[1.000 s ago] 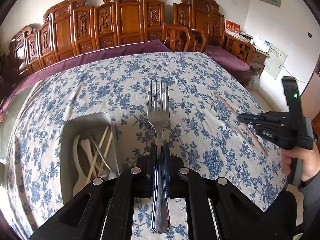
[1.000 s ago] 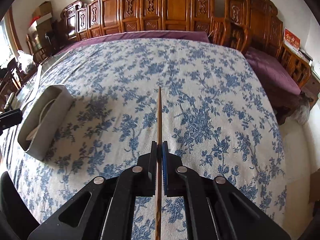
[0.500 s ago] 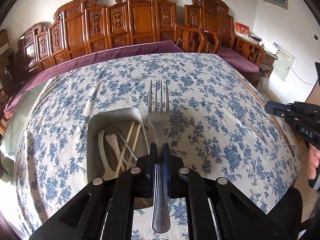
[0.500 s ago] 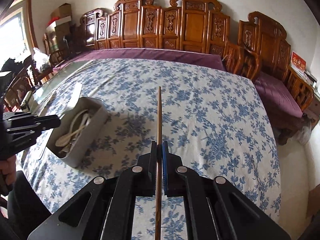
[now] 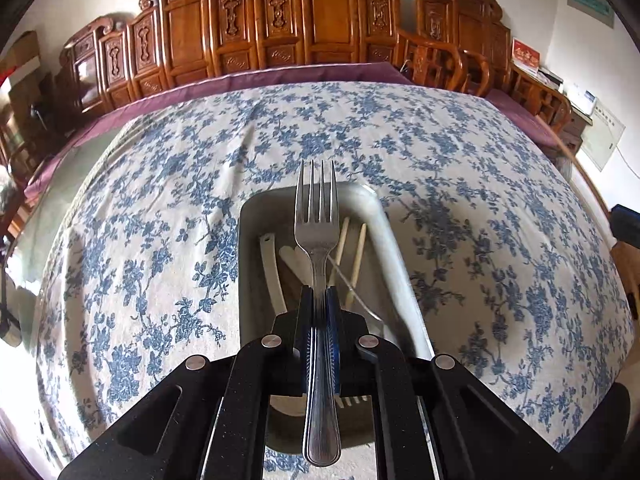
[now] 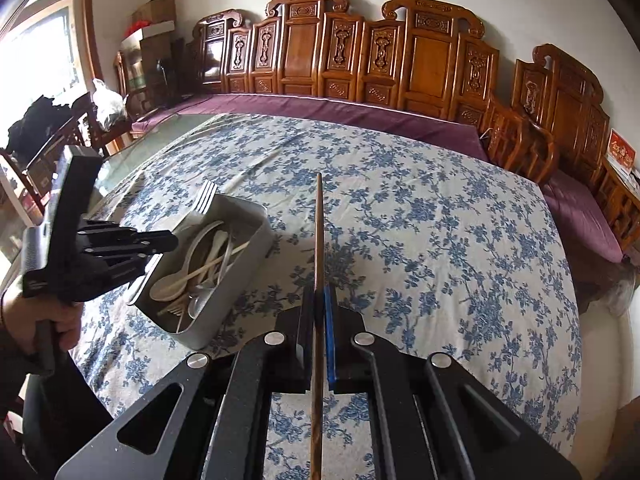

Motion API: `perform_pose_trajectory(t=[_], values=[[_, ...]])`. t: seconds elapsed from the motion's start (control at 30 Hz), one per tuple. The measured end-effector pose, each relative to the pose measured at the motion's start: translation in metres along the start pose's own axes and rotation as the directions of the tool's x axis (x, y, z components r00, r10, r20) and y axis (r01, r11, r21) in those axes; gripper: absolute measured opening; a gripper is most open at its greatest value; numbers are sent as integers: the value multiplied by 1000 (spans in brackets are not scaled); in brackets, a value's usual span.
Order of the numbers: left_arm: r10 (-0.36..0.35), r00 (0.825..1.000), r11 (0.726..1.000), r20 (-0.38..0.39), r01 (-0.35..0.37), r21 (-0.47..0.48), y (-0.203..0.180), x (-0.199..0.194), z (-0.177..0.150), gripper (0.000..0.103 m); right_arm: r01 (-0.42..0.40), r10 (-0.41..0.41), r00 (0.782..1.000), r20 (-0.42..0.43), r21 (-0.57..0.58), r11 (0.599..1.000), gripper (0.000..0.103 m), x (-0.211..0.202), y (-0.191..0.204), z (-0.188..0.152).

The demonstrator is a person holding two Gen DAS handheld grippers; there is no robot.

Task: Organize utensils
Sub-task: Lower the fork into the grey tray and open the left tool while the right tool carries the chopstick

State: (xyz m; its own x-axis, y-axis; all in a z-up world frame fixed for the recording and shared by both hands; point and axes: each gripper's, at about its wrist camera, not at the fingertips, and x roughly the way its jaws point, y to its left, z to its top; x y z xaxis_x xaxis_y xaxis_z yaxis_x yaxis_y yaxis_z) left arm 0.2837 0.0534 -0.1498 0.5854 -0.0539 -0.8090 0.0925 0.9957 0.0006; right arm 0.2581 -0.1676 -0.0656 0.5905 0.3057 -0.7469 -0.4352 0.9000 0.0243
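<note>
My left gripper is shut on a metal fork and holds it directly above the grey metal tray, tines pointing away. The tray holds pale spoons, chopsticks and other utensils. My right gripper is shut on a dark wooden chopstick, held above the tablecloth to the right of the tray. The right wrist view also shows the left gripper with the fork's tines over the tray.
The table wears a blue-flowered white cloth. Carved wooden chairs and a purple bench cushion line the far side. A glass-topped strip of table lies at the left.
My left gripper has moved left with the fork until it is over the tray. My right gripper has lifted and swung left with the chopstick, nearer the tray.
</note>
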Motion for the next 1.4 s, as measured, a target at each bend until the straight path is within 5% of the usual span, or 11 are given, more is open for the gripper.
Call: perform_pose_trajectory(t=[0.53, 1.17, 1.4], values=[[2, 997, 1000, -71, -4, -28, 13, 38, -5, 7, -10, 9, 1000, -12, -34, 999, 6, 7, 23, 3], [12, 997, 1000, 79, -10, -30, 61, -54, -26, 22, -104, 104, 994, -20, -27, 994, 6, 49, 87, 25], [9, 994, 999, 107, -4, -53, 81, -72, -34, 36, -138, 137, 989, -47, -20, 990, 6, 75, 113, 33]])
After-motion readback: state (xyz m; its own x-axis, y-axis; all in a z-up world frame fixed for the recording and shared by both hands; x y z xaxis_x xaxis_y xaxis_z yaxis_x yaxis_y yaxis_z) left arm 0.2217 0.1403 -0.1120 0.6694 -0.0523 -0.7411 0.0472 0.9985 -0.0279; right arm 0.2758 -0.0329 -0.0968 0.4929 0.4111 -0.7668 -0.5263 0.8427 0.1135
